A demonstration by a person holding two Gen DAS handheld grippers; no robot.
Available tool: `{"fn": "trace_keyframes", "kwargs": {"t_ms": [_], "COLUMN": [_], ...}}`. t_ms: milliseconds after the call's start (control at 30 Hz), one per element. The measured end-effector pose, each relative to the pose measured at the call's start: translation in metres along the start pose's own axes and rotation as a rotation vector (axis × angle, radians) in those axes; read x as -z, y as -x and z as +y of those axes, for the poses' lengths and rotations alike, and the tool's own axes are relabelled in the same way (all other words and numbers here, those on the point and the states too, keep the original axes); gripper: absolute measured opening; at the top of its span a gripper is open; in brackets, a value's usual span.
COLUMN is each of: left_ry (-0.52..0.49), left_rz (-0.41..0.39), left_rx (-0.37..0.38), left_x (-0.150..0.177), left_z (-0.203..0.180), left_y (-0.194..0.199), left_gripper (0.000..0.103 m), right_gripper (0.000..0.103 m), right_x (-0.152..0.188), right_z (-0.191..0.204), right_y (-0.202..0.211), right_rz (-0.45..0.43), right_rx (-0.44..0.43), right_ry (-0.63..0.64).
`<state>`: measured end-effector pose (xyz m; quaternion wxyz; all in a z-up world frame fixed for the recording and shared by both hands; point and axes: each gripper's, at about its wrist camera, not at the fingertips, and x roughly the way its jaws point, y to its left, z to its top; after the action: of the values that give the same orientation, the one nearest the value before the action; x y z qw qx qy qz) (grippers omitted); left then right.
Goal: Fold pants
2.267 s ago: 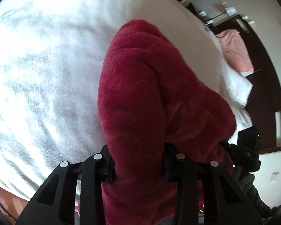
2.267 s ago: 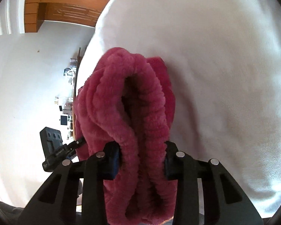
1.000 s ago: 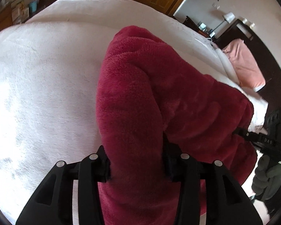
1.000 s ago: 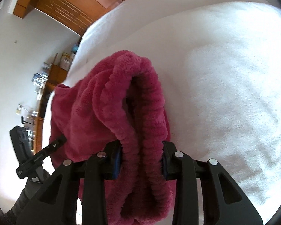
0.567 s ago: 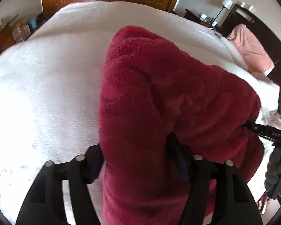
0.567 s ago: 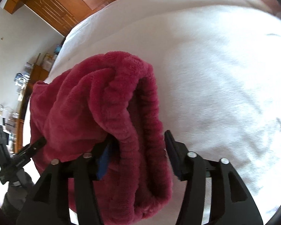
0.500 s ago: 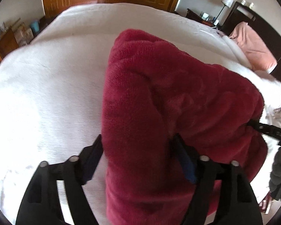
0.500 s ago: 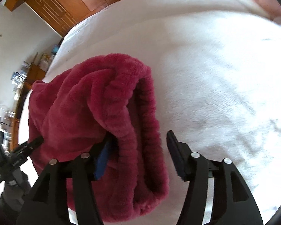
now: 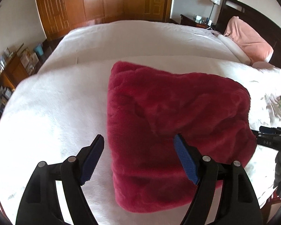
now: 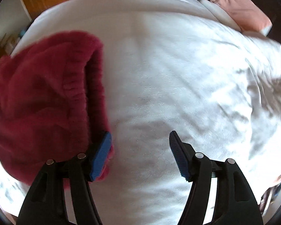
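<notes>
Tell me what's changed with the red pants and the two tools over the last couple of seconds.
Both tools let go. The left tool and right tool were clamped on the red pants; now both stand open and have drawn back. The pants lie folded on the white bed, which stayed as it was.

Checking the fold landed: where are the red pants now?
The red pants lie folded on the white bed, centre of the left wrist view, left edge in the right's.

From my two wrists, both cameras look steeply down, close over the bed (image 9: pixel 46 97) (each shares the red pants (image 9: pixel 170 123) (image 10: pixel 39 101)).
</notes>
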<state>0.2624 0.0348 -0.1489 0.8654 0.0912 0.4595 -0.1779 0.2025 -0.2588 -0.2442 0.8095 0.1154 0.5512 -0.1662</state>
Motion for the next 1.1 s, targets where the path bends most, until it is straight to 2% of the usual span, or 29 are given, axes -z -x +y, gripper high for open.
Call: {"fn": "trace_keyframes", "kwargs": {"t_ms": [133, 167, 200, 400, 633, 800, 933, 1100], "left_ry": [-0.042, -0.051, -0.058, -0.105, -0.121, -0.115, -0.095, -0.128], "left_rz": [-0.030, -0.028, -0.025, -0.014, -0.074, -0.133, -0.118, -0.102], "left_rx": [0.015, 0.014, 0.010, -0.007, -0.037, -0.019, -0.129, -0.203], "left_x": [0.002, 0.004, 0.004, 0.005, 0.005, 0.005, 0.004, 0.009], "left_z": [-0.011, -0.014, -0.017, -0.037, -0.049, -0.052, -0.054, -0.058], "left_y": [0.020, 0.024, 0.026, 0.037, 0.063, 0.084, 0.092, 0.089], "left_gripper": [0.094, 0.095, 0.095, 0.095, 0.095, 0.095, 0.095, 0.095], "right_gripper": [0.066, 0.069, 0.077, 0.096, 0.099, 0.099, 0.099, 0.099], "right_x": [0.006, 0.007, 0.011, 0.025, 0.039, 0.046, 0.048, 0.052], "right_z": [0.004, 0.005, 0.007, 0.023, 0.049, 0.055, 0.058, 0.064], "right_y": [0.043, 0.056, 0.064, 0.121, 0.149, 0.155, 0.157, 0.159], "right_rz": [-0.113, -0.138, -0.153, -0.257, -0.316, -0.326, -0.323, -0.323], "right_rx": [-0.053, -0.067, -0.075, -0.136, -0.143, -0.151, -0.158, -0.166], "right_ry": [-0.013, -0.010, -0.008, 0.048, 0.118, 0.135, 0.150, 0.176]}}
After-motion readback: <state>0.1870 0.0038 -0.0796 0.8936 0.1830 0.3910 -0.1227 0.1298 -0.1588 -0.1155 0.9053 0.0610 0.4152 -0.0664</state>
